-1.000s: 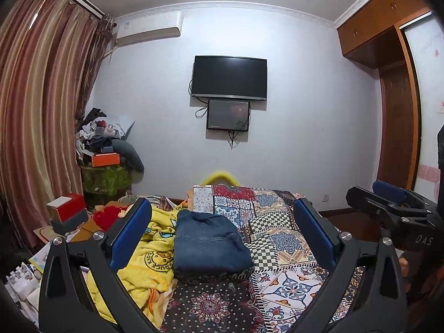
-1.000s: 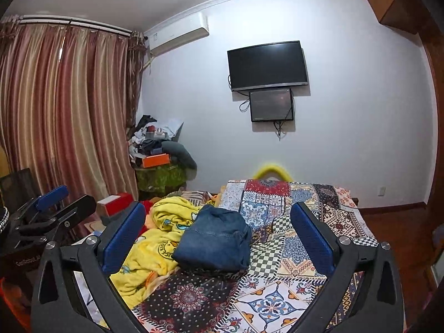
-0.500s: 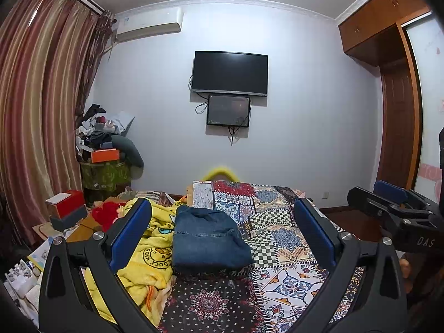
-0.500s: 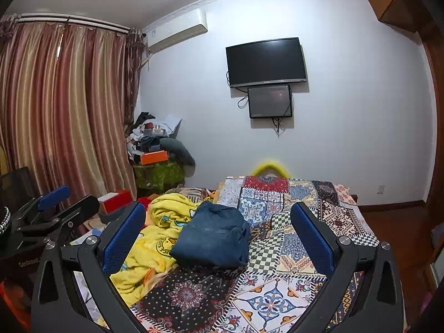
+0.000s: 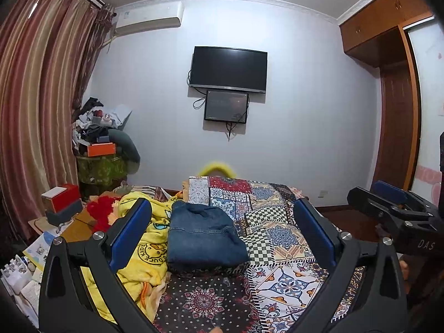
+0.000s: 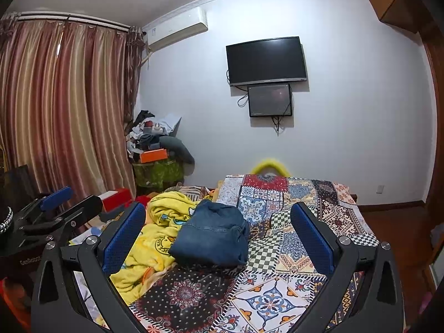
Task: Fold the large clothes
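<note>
A folded blue denim garment (image 5: 204,237) lies on the patchwork bed cover (image 5: 280,238); it also shows in the right wrist view (image 6: 212,237). My left gripper (image 5: 222,230) is open and empty, held above the near end of the bed, back from the denim. My right gripper (image 6: 217,230) is open and empty at about the same height. The right gripper shows at the right edge of the left wrist view (image 5: 388,205), and the left gripper shows at the left edge of the right wrist view (image 6: 55,208).
A crumpled yellow blanket (image 5: 138,238) lies left of the denim. A red box (image 5: 62,198) and a cluttered stand (image 5: 101,163) are by the striped curtain (image 5: 36,105). A TV (image 5: 229,69) hangs on the far wall. A wooden wardrobe (image 5: 394,88) is at right.
Both grippers have tilted or lifted slightly, so the bed and denim sit a little lower in the views. The denim has not moved. Both stay open.
</note>
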`<state>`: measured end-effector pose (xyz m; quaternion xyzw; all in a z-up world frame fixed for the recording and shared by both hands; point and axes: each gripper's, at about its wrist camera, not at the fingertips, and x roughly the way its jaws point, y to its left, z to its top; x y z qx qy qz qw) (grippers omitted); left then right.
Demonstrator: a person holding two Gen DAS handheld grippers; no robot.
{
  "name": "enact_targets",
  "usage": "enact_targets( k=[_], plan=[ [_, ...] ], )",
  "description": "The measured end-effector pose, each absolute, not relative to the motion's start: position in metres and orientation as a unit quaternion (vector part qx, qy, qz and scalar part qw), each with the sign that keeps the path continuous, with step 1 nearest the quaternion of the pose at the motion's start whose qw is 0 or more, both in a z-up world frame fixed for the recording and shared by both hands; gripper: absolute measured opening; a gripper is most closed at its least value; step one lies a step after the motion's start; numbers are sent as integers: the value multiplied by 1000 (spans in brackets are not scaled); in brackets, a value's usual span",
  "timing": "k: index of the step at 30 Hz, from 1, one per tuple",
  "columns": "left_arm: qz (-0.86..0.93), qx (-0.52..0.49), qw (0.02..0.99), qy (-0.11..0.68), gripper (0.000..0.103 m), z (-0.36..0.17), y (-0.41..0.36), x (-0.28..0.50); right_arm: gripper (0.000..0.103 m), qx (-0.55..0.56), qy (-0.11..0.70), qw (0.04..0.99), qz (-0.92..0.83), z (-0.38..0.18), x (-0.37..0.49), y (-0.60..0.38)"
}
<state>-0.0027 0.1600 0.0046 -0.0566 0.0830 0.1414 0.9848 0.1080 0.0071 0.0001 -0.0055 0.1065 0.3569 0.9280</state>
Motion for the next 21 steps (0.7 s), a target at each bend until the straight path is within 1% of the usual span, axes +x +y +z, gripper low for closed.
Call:
enact_targets(
  k=[21],
  plan=[
    [126,-47,988,82,103,4,149,0,103,-3,106,930,353,-2,111,4]
  ],
)
